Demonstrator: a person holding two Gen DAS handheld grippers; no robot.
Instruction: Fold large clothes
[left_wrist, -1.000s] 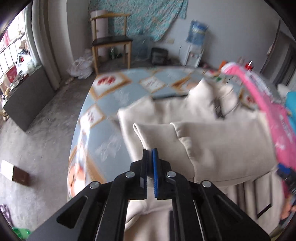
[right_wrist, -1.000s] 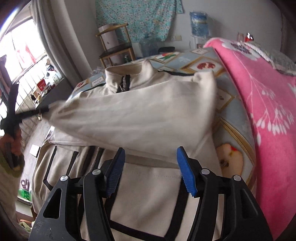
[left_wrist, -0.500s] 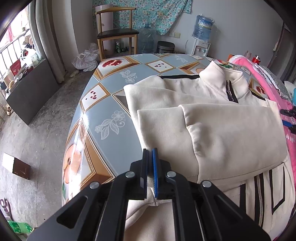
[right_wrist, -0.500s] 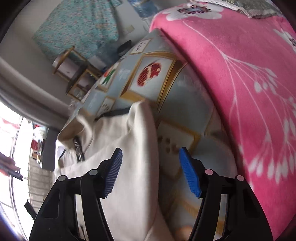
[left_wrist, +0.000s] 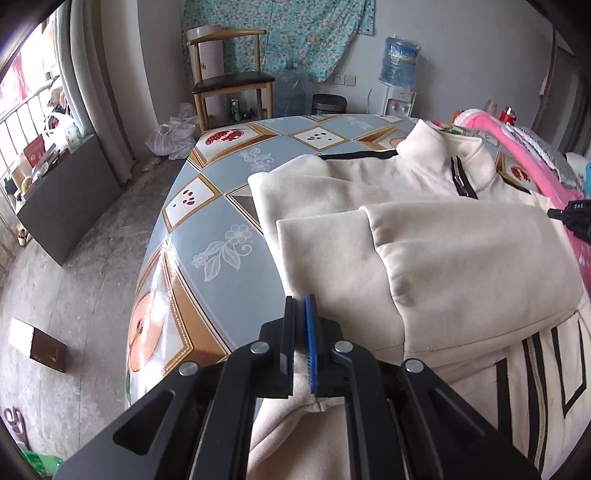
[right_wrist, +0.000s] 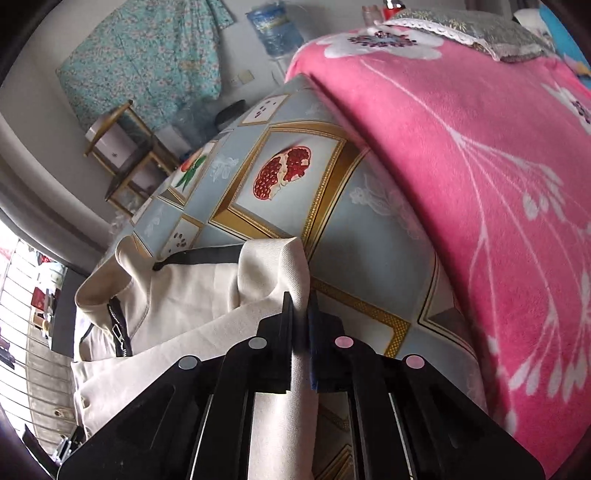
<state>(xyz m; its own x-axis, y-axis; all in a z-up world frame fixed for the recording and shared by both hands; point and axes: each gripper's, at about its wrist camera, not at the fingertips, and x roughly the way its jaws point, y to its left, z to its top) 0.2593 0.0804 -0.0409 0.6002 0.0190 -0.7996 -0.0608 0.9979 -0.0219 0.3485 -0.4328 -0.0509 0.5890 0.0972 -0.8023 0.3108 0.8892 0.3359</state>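
Moved since the earlier frame: your right gripper (right_wrist: 300, 306) has swung from over the jacket's chest to its right shoulder edge, and its spread fingers are now closing on that cloth fold. Your left gripper (left_wrist: 300, 321) has scarcely shifted.

Item: cream jacket (left_wrist: 424, 236), zip front, black trim. It lies flat on the table (left_wrist: 207, 229), collar away from you, hem nearest you.

Fingers: left pair pressed nearly together, pinching a cloth fold at the jacket's left edge. Right pair nearly together with cloth between them.

Progress, as you may judge it: both sleeves (left_wrist: 461, 258) already lie folded across the chest. The side folds and the final fold of the body seem left to do. You appear to hold both edges ready for the next fold.

Surface: glossy blue tablecloth printed with framed fruit. A pink blanket (right_wrist: 480, 166) lies just beside the jacket on the right.

Room: grey concrete floor, wooden chair (left_wrist: 229, 81), water dispenser (left_wrist: 400, 74), floral cloth on the wall, window at left.
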